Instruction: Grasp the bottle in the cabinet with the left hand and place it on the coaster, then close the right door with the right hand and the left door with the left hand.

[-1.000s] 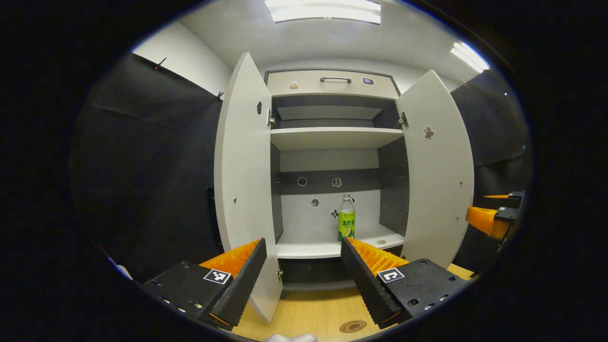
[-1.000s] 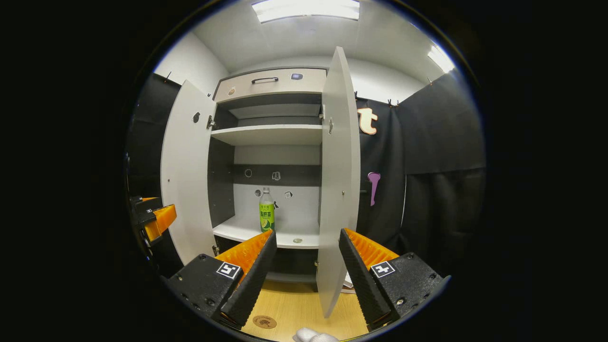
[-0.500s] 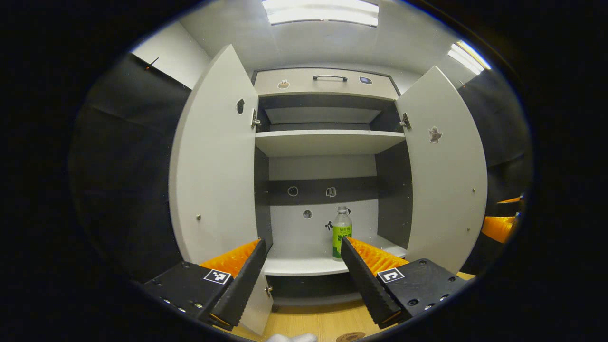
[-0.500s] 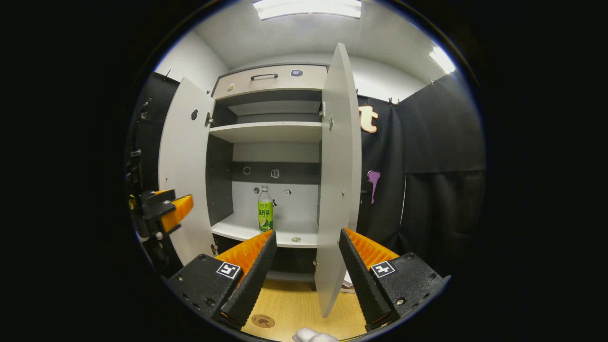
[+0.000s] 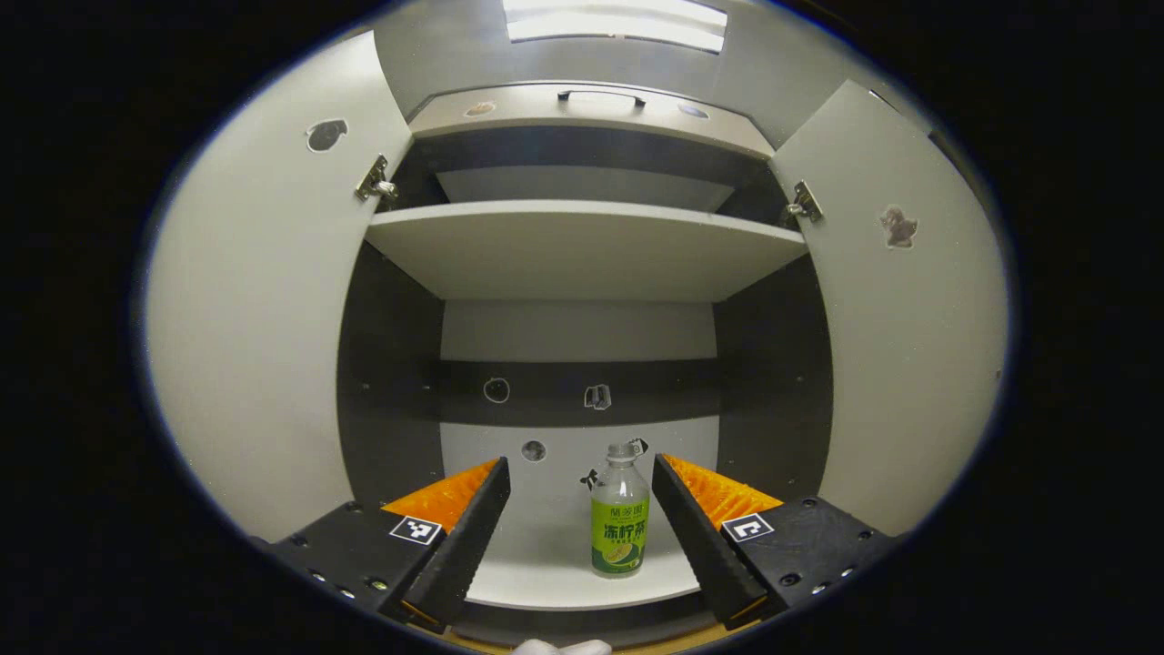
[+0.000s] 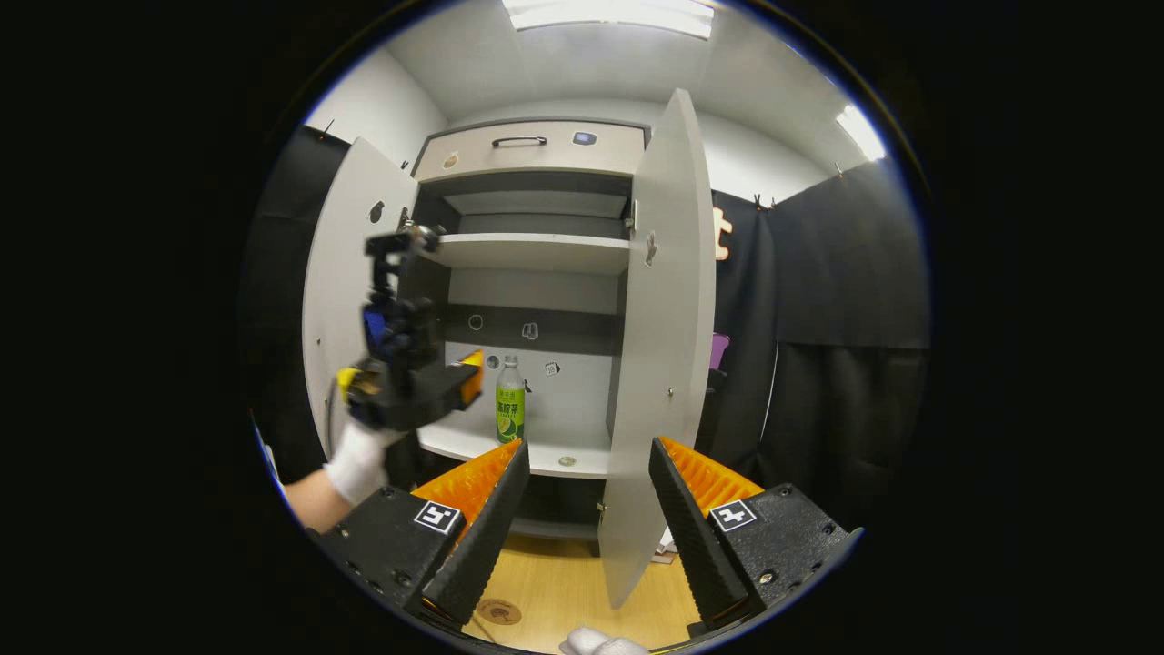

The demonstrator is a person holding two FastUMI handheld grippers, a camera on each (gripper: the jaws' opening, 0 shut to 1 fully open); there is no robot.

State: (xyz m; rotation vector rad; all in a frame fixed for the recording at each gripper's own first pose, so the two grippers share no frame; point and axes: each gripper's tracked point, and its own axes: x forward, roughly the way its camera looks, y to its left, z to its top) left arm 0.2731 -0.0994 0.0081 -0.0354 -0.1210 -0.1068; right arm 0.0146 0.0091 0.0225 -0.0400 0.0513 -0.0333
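Bottle (image 5: pixel 619 523) stands upright, cap up, between the wide-open left gripper (image 5: pixel 580 473) fingers, seemingly untouched.

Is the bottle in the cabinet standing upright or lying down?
Upright. The bottle stands on its base on the lower shelf, cap up, between the left gripper fingers without touching them.

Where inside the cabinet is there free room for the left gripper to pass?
Bare shelf lies on both sides of the green-labelled clear plastic bottle, toward each dark side wall. The upper white shelf is bare. The open left gripper frames the bottle.
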